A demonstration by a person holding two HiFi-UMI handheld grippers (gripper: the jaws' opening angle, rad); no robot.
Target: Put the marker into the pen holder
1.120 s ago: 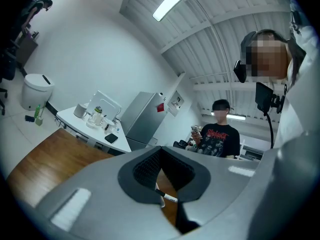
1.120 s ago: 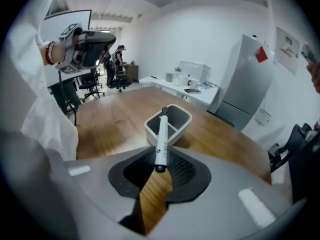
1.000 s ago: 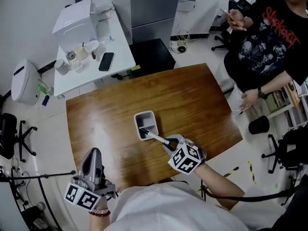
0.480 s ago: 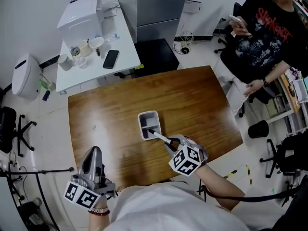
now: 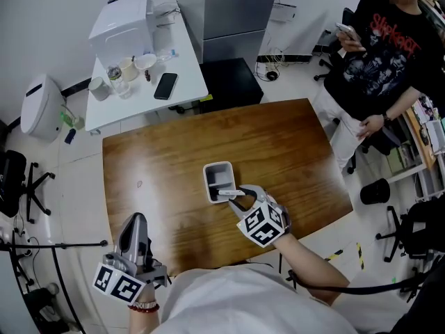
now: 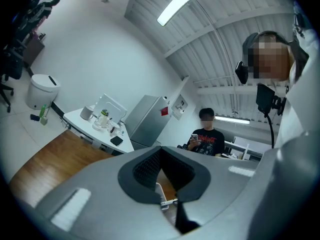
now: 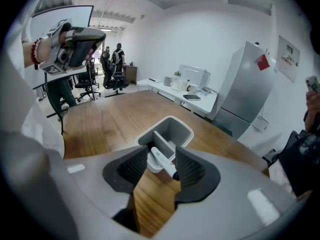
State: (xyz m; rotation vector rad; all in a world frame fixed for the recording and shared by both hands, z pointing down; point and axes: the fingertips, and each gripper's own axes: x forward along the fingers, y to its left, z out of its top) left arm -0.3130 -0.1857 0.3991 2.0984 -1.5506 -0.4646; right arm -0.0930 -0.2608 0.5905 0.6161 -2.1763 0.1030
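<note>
The grey pen holder [image 5: 217,175] stands on the wooden table [image 5: 278,145], seen close up in the right gripper view as the pen holder [image 7: 170,133]. The white marker [image 5: 227,194] with a black cap lies across the holder's near rim. My right gripper [image 5: 236,197] is right behind it, its jaws opening. In the right gripper view the marker [image 7: 161,161] lies slanted between the spread pads of the right gripper [image 7: 156,165], loose on the left side. My left gripper [image 5: 134,223] hangs off the table's near left edge, shut and empty.
A white side table [image 5: 188,82] at the back carries a phone [image 5: 166,85], cups and a white appliance [image 5: 122,25]. A grey cabinet [image 5: 233,9] stands behind it. A person in a black T-shirt [image 5: 379,54] stands at the right, past the table's far right corner.
The right gripper has moved in towards the holder and its jaws have spread. The marker, earlier slanting down into the holder in the grip, now lies across the holder's near rim.
</note>
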